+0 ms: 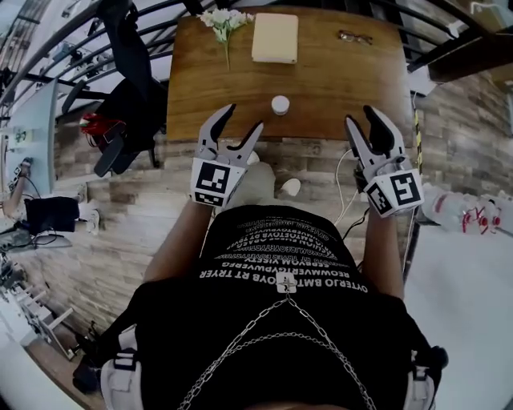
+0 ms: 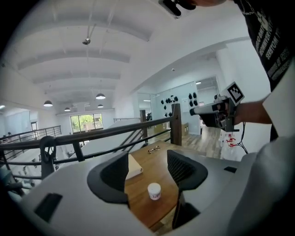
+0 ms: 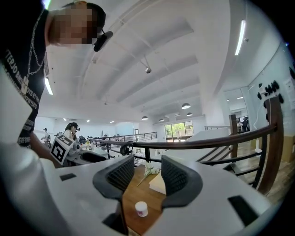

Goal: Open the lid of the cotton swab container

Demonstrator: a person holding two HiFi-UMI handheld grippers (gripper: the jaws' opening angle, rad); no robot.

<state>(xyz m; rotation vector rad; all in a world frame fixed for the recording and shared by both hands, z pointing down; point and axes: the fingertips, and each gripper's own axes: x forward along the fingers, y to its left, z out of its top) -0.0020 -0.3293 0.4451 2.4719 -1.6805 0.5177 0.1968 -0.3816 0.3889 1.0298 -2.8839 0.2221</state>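
A small white round cotton swab container with its lid on stands near the front edge of the wooden table. It shows in the left gripper view and the right gripper view too. My left gripper is held in front of the table edge, left of the container, open with nothing between its jaws. My right gripper is held to the container's right, also open and empty. Both are apart from the container.
On the table lie a cream book, a sprig of white flowers and a pair of glasses. A dark railing runs behind the table. Office chairs stand to the left.
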